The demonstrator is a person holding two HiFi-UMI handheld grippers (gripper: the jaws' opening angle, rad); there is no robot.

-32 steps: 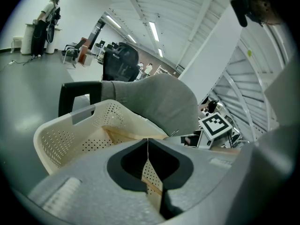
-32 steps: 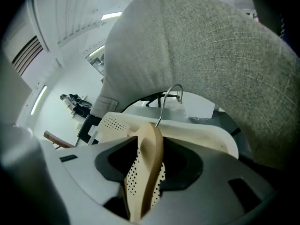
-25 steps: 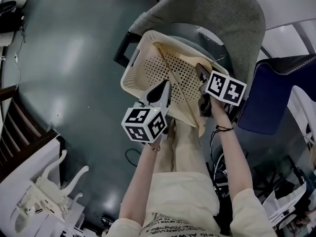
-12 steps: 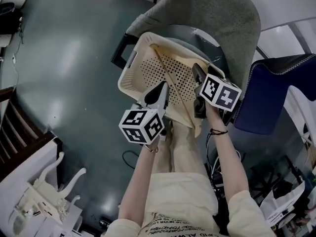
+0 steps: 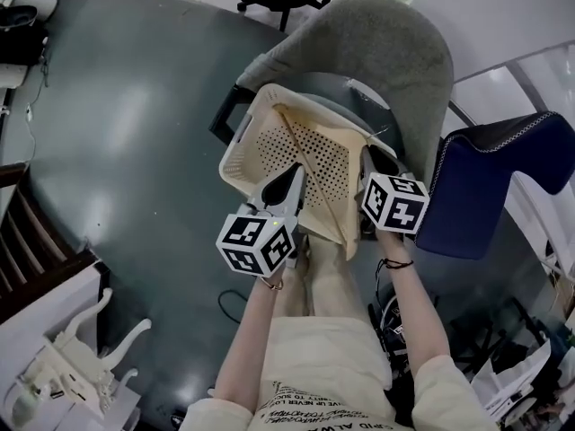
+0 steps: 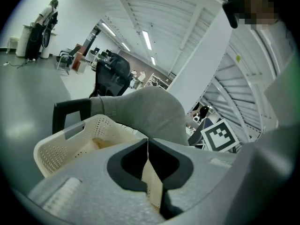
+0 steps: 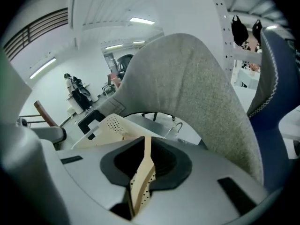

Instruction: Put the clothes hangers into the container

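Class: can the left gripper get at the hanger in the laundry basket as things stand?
Probably not yet: the left gripper is shut on the rim of the laundry basket, though nothing covers the hanger.

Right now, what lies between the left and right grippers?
Head view: the basket, its perforated floor crossed by a thin pale bar. The left gripper jaws are shut on its near rim; the right gripper jaws are closing on the rim too.
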